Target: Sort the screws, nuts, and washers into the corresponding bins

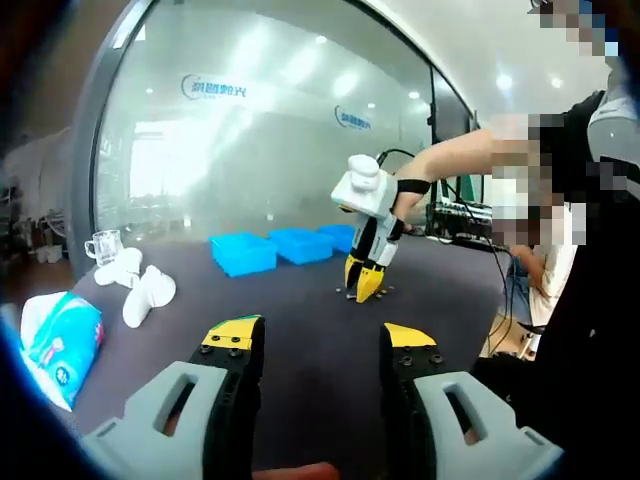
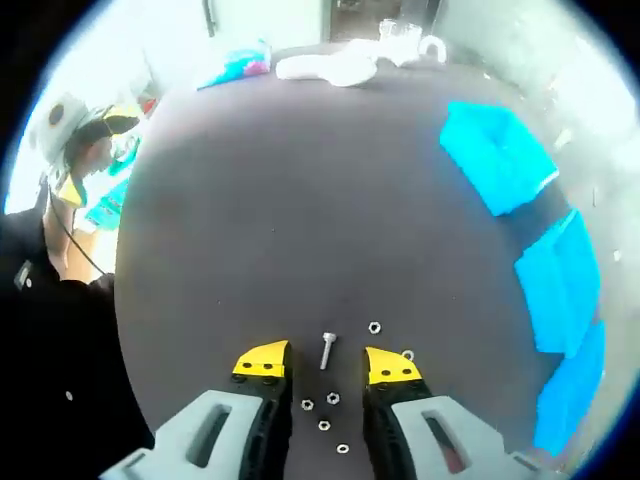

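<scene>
In the left gripper view, the left claw (image 1: 322, 345) hangs spread and empty above the dark bench (image 1: 300, 330). Across it, the right claw (image 1: 364, 287) points down at the scattered hardware, with three blue bins (image 1: 285, 247) in a row just behind. A tissue pack (image 1: 58, 343), white objects (image 1: 140, 285) and a glass mug (image 1: 103, 245) sit well off to the side.

In the right gripper view, the right claw (image 2: 328, 368) is spread, straddling a screw (image 2: 327, 350) lying on the bench, with nuts (image 2: 320, 402) close around it and a washer (image 2: 407, 355) by one jaw. The bins (image 2: 545, 245) lie well apart. A clean pick probably means centring on the screw's shank, lowering squarely, and closing without catching the neighbouring nuts.
</scene>
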Available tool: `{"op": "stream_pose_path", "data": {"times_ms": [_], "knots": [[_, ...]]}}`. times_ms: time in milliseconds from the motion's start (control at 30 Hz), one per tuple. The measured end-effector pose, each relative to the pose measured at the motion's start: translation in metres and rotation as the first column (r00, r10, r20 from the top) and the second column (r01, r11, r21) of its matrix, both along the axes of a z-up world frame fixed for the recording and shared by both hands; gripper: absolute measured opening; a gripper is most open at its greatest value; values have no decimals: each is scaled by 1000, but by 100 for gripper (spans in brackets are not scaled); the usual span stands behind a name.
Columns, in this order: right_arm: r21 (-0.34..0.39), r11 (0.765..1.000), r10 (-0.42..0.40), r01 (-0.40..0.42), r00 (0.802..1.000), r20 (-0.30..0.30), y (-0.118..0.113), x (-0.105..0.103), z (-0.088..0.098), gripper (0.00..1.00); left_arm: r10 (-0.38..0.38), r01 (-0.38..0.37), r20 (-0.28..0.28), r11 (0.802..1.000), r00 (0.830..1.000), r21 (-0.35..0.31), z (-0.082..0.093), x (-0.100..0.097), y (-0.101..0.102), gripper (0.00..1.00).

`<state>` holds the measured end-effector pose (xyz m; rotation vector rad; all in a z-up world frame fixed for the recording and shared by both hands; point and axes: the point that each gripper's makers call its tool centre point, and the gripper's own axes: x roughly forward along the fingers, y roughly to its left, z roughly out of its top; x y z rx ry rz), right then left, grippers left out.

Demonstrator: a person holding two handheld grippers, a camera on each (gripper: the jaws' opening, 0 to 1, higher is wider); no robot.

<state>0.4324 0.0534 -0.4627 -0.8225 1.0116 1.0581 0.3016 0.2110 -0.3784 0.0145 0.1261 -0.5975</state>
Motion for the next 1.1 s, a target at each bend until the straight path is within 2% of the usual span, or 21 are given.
{"op": "stream_pose_path", "data": {"times_ms": [67, 200, 433, 633, 667, 733, 767, 1100], "knots": [[0, 1000, -5, 5, 1000, 4, 1, 2, -1, 18, 1, -1, -1, 1000, 1000, -1, 0, -1, 0, 46], [-22, 1000, 5, -5, 1000, 15, 0, 3, -5, 17, 2, -2, -5, 1000, 1000, 0, -2, -1, 0, 46], [-18, 1000, -12, 12, 1000, -16, -1, -1, -5, 13, 6, -6, -8, 1000, 1000, -3, -1, 0, 1, 46], [-8, 998, -59, 59, 996, -70, -1, 0, -7, 10, 5, -5, -9, 1000, 1000, -7, -2, 1, 1, 46], [-6, 998, -67, 66, 995, -73, 0, 4, -7, 9, 7, -7, -10, 1000, 1000, -8, -3, 1, 2, 46], [-6, 998, -66, 66, 995, -72, -1, 0, -7, 0, 8, -8, -11, 1000, 1000, -10, -3, 1, 2, 46], [-2, 998, -63, 63, 995, -83, 0, -4, -7, 0, 6, -6, -11, 1000, 1000, -10, -3, 2, 2, 46], [4, 999, -44, 44, 997, -62, -1, 7, -5, 0, 1, -1, -8, 1000, 1000, -5, -1, 3, 0, 46]]}}
